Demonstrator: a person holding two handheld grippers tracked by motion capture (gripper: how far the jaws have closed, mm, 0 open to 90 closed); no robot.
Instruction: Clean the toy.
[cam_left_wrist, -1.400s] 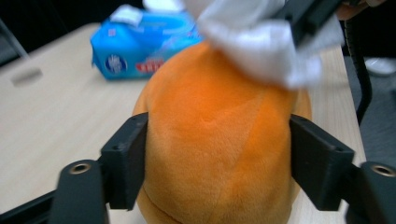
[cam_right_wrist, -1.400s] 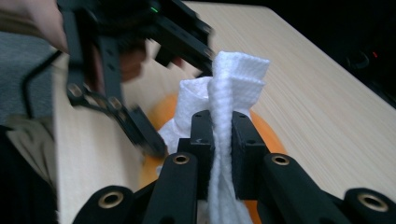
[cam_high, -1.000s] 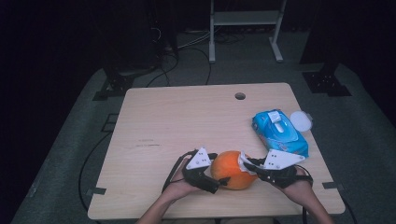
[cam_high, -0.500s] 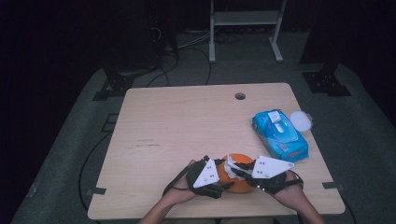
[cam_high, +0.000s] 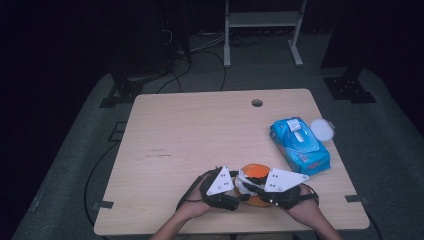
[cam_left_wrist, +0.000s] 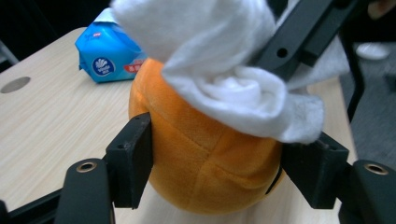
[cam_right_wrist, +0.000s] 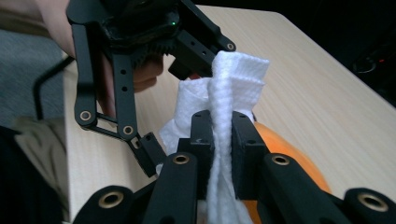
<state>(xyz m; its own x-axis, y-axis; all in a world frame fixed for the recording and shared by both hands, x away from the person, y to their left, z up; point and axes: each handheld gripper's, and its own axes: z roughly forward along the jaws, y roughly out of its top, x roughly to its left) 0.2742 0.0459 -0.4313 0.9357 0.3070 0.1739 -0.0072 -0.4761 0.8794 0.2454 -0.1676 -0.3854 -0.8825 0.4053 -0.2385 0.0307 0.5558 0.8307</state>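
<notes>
1. Since a second ago: both grippers drawn together over the orange plush ball at the near table edge; ball now largely covered from above.
2. Left gripper: jaws just been closing, pads now pressed on either side of the ball.
3. Right gripper: clamped tight on a folded white cloth, cloth draped on top of the ball.
4. Blue wipes pack: well apart, toward the right edge; round white lid just beside it.
</notes>
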